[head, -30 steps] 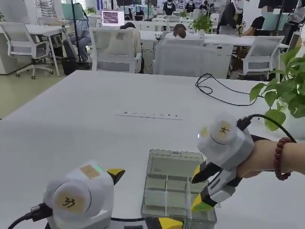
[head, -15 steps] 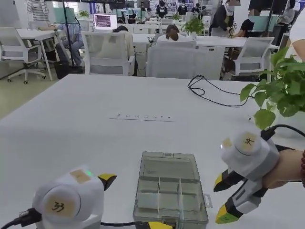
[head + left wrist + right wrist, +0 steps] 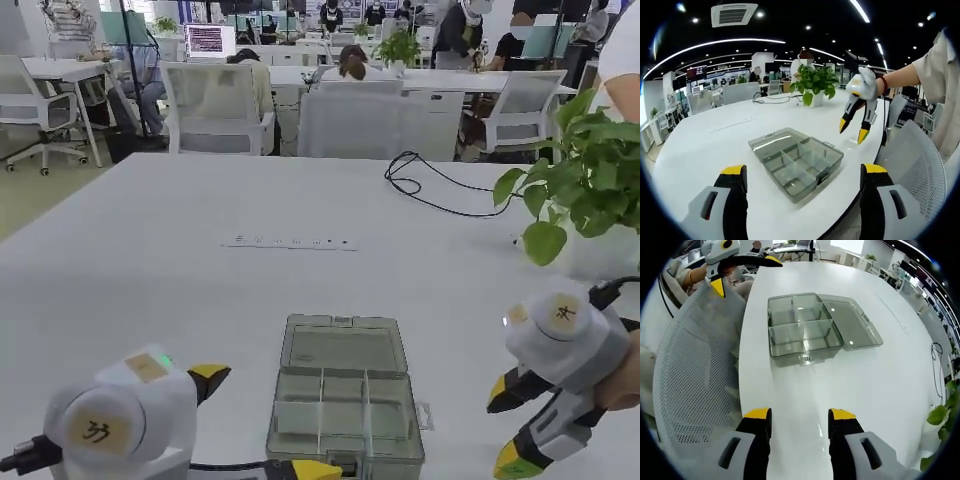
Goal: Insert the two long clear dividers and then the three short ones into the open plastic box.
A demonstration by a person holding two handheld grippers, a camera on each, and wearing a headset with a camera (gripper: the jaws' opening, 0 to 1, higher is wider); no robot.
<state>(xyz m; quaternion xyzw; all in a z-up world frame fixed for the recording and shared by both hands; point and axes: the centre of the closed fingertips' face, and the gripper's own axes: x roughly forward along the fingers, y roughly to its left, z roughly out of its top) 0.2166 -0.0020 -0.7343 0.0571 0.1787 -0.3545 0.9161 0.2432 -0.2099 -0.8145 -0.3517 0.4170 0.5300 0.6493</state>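
The clear grey plastic box (image 3: 345, 415) lies on the white table with its lid (image 3: 343, 347) folded open on the far side. Clear dividers (image 3: 321, 405) stand inside and split it into several compartments; the box (image 3: 799, 327) shows the same from the side. My left gripper (image 3: 262, 420) is open near the box's front left corner, its jaws (image 3: 802, 172) framing the box (image 3: 795, 160). My right gripper (image 3: 505, 428) hangs open to the right of the box, holding nothing, and my right gripper (image 3: 852, 131) is also seen above the table edge. From its own camera my right gripper (image 3: 800, 414) faces the box.
A potted plant (image 3: 580, 180) stands at the right, a black cable (image 3: 430, 180) loops at the back, and a white power strip (image 3: 290, 242) lies mid-table. A mesh chair (image 3: 695, 365) sits at the table's near edge. Office desks and seated people fill the background.
My right gripper has drawn away from above the box's right side to the right and now hangs beside it, open. The head view tilted slightly; the left gripper stays put.
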